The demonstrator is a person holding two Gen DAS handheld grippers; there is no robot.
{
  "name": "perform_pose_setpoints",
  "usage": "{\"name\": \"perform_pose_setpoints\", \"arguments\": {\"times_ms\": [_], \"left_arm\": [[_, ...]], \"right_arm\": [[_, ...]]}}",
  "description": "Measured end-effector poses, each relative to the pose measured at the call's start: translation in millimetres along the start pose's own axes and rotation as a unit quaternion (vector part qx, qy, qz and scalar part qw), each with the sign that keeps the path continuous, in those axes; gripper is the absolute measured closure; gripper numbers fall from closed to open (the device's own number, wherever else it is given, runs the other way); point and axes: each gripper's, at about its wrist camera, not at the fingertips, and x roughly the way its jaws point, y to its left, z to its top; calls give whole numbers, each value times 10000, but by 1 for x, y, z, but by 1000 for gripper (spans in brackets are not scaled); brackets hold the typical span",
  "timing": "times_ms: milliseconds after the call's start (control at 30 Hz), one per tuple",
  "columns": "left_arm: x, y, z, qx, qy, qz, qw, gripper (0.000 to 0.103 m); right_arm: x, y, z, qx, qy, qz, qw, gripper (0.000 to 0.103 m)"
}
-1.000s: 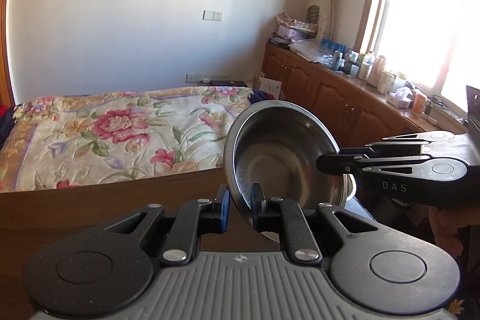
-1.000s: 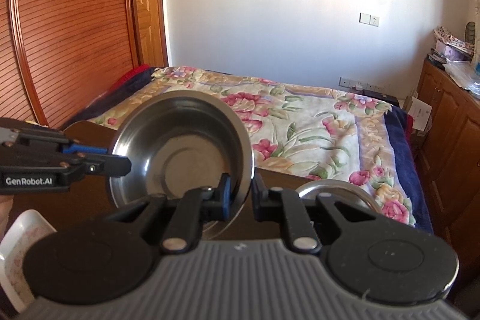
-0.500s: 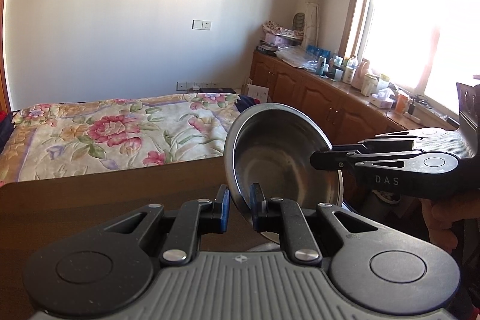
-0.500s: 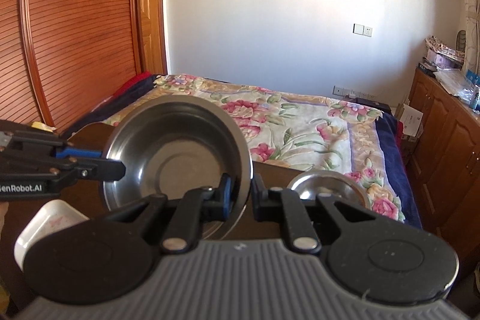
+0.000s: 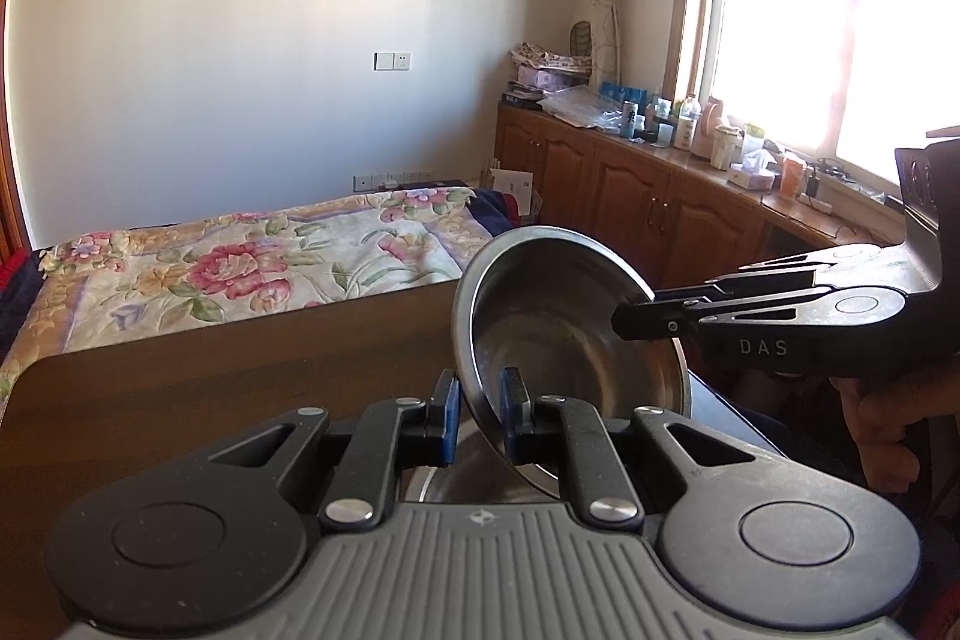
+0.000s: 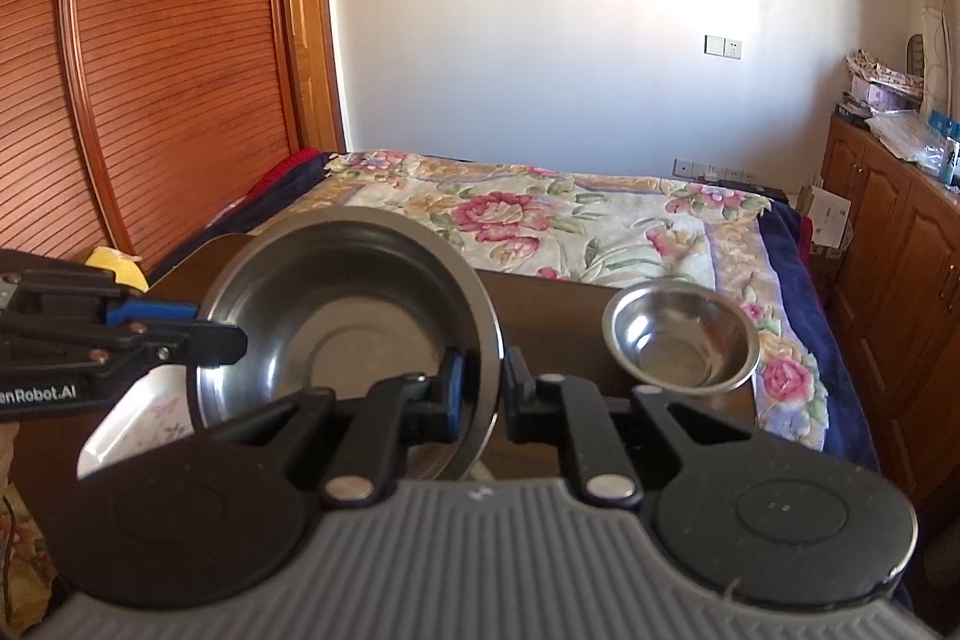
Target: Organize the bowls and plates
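Wooden table [image 6: 558, 304]: we saw it dark brown, standing before a flowered bed [image 6: 540, 214].
Steel bowl [image 6: 342, 328]: we held it tilted above the table, between both grippers.
Small bowl [image 6: 681, 337]: it stood upright on the table, to the right.
White dish [image 6: 141, 418]: it lay under the steel bowl's left side.
Left gripper [image 5: 478, 415]: clenched on the steel bowl's rim.
Right gripper [image 6: 483, 391]: clenched on the opposite rim.

1. The left wrist view looks forward along the left gripper [image 5: 477, 415], angled slightly downward, facing the bed [image 5: 240, 268] and the window-side cabinets [image 5: 660, 214].
2. The right wrist view looks along the right gripper [image 6: 483, 394], facing the bed [image 6: 600, 220] and the wooden wardrobe [image 6: 150, 70].
3. Both views sit close above the surface [image 5: 240, 370].
4. Shared: large steel bowl [image 5: 558, 340], bed, white wall, and probably the same surface, though its edges are distorted.
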Motion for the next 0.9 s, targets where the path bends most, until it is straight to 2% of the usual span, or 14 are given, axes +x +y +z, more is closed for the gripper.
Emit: {"name": "perform_pose_setpoints", "arguments": {"times_ms": [367, 900], "left_arm": [[-1, -7, -28, 1, 136, 14, 9999, 89], [33, -2, -55, -35, 506, 105, 9987, 89]], "right_arm": [[-18, 10, -20, 3, -8, 58, 10000, 88], [2, 7, -49, 118, 215, 39, 9997, 88]]}}
